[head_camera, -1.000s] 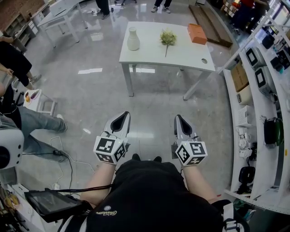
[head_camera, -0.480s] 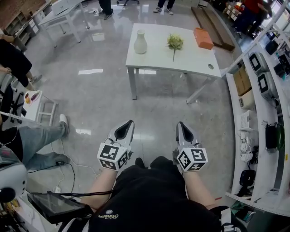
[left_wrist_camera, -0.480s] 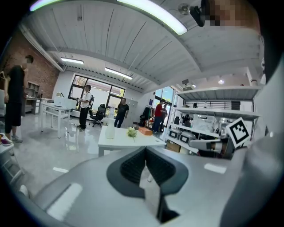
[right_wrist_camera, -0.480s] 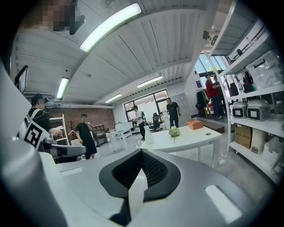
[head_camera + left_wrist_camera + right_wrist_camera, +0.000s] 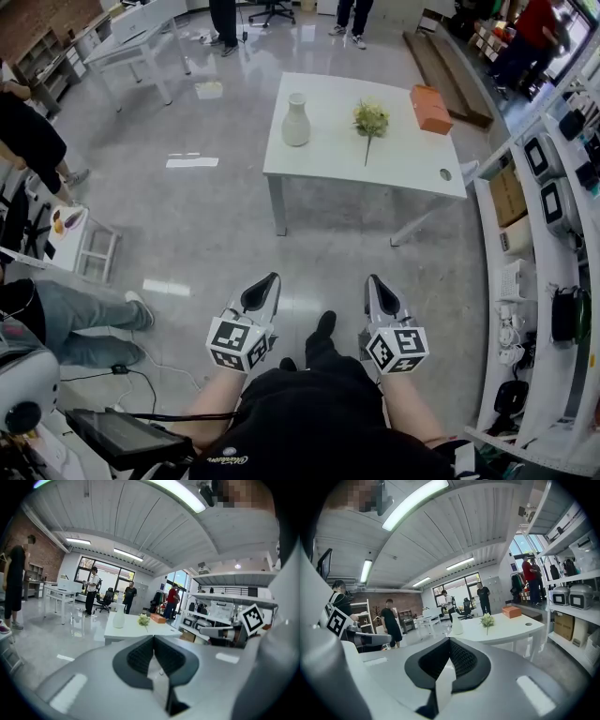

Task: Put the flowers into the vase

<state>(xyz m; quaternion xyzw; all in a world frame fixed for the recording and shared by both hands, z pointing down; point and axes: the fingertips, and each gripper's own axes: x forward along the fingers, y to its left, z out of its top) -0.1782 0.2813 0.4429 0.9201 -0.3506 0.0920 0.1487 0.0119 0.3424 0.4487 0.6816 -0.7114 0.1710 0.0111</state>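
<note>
The left gripper [image 5: 273,278] and the right gripper [image 5: 372,279] both have their jaws pressed together, pinching nothing, well short of the white table [image 5: 412,161]. The flowers [image 5: 371,119] lie near the table's middle. The vase [image 5: 296,120] stands upright by its left edge.

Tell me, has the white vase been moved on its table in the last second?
No. The vase stands at the same left end of the table, equally far from the flowers; only the view shifted.

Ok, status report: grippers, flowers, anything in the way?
Left gripper and right gripper both shut, empty, short of the table. Flowers lying on table, right of upright vase. Nothing between them; orange box further right, apart.
</note>
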